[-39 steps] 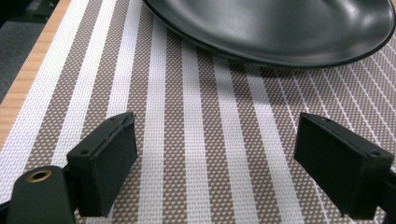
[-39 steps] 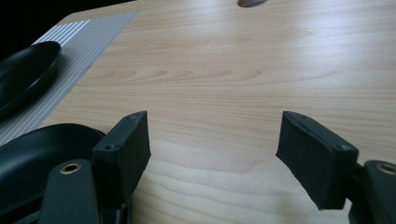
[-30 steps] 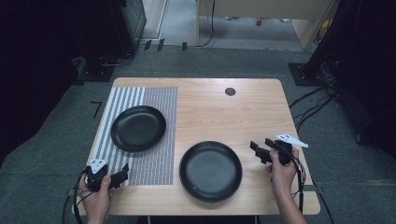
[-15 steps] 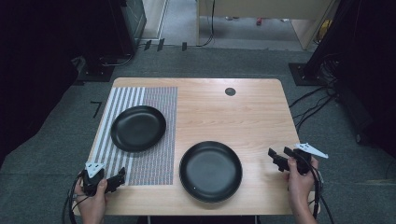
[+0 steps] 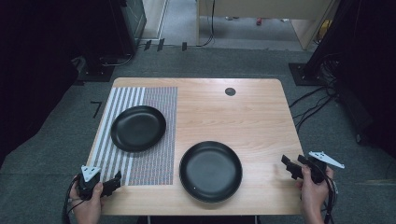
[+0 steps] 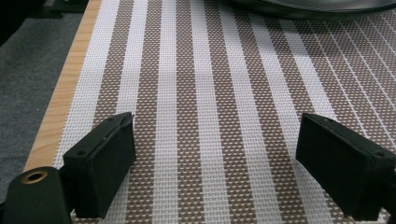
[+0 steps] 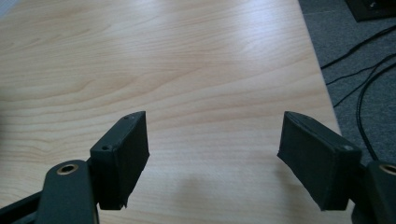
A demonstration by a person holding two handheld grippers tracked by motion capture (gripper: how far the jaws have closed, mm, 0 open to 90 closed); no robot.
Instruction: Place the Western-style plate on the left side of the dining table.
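Plate (image 5: 211, 171) sits left of my right gripper (image 5: 290, 167), jaws wide and empty, so I'd approach its rim low and level.

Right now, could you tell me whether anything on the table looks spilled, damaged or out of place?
Nothing stands out. One black plate sits flat on the striped mat, the other plate flat on the bare table; both look empty and whole, with no spill.
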